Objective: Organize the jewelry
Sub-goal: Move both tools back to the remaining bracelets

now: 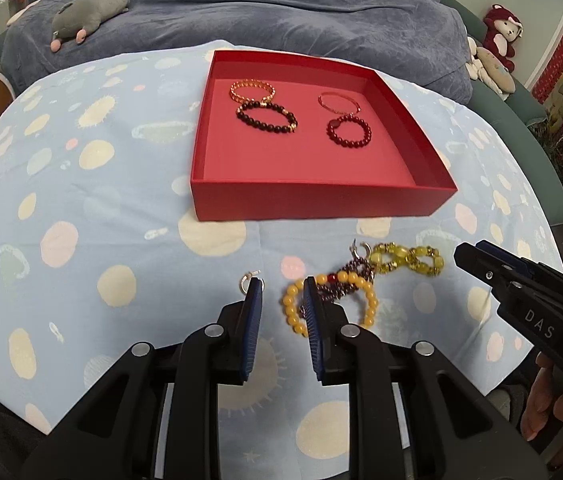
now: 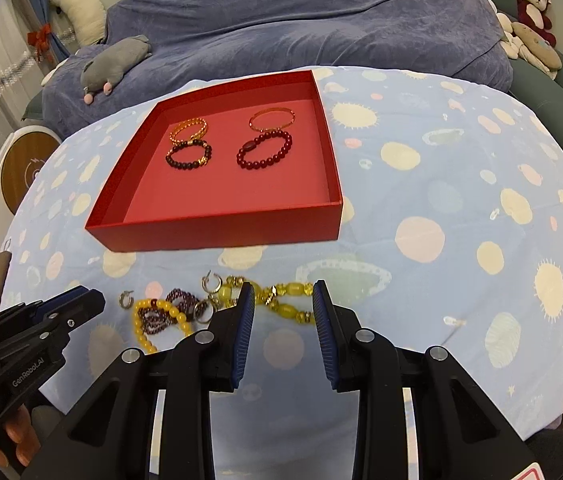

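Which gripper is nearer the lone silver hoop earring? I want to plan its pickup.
Left. The left gripper has a fingertip right beside the silver hoop earring; the right gripper sits across the bracelet pile.

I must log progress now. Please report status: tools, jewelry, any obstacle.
Left tool and right tool open, empty. Four bracelets in red box. Pile of bracelets on the cloth, tangled. No obstacle.

1. I see even, soft indoor light in both views; nothing looks dim.
2. The red box casts only a faint shadow at 6 o'clock.
3. Fisheye bending curves the cloth edges, with dark corners.
4. Centres look sharp; the rims soften slightly.
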